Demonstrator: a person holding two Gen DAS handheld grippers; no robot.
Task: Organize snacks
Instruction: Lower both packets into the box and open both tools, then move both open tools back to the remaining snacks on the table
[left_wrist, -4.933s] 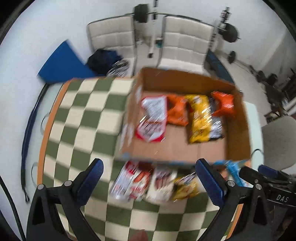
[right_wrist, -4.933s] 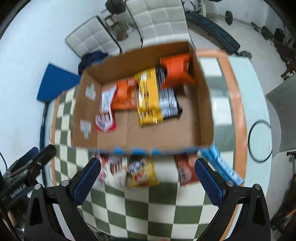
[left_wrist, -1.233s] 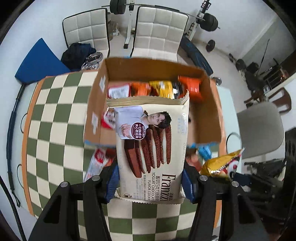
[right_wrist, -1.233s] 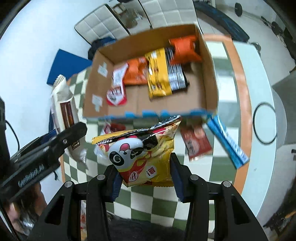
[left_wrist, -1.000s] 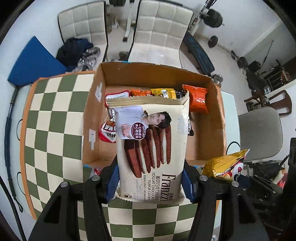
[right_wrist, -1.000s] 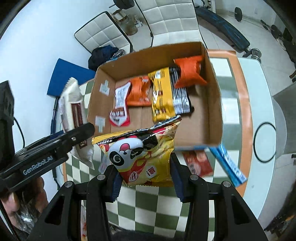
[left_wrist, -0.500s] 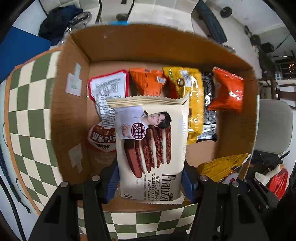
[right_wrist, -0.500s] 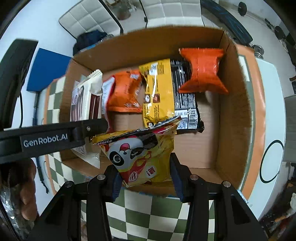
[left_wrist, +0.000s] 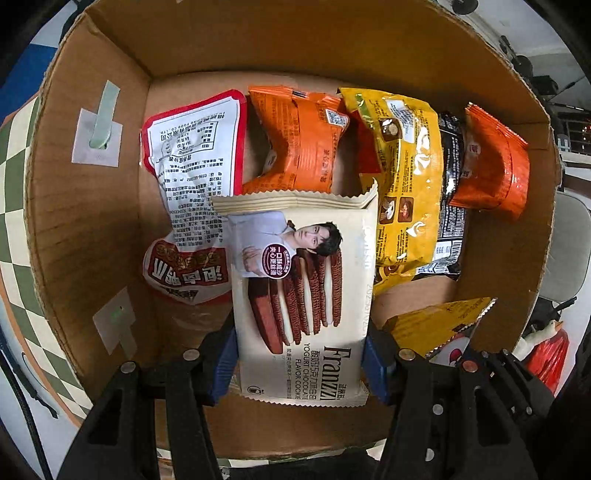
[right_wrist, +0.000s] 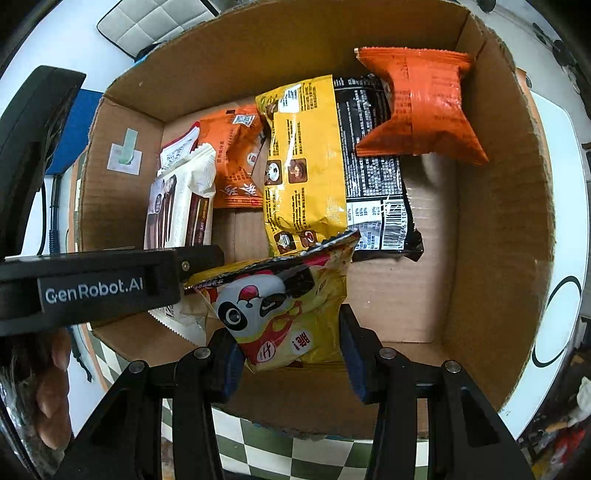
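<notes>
My left gripper (left_wrist: 299, 354) is shut on a cream Franzzi cookie pack (left_wrist: 299, 280) and holds it inside the cardboard box (left_wrist: 85, 206), over the near left floor. It also shows in the right wrist view (right_wrist: 177, 206). My right gripper (right_wrist: 288, 354) is shut on a yellow panda snack bag (right_wrist: 284, 306), held low inside the box (right_wrist: 498, 240) near its front wall. The bag's corner shows in the left wrist view (left_wrist: 436, 325).
In the box lie a red-and-white pouch (left_wrist: 192, 177), an orange pack (left_wrist: 299, 144), a yellow bag (left_wrist: 410, 177) on a black pack (right_wrist: 376, 184), and another orange pack (right_wrist: 417, 110). Bare cardboard floor (right_wrist: 399, 295) lies at the front right. Checkered tablecloth (right_wrist: 295, 454) lies below.
Both grippers have moved forward and down from above the table into the box, each keeping its snack. The box now fills both views.
</notes>
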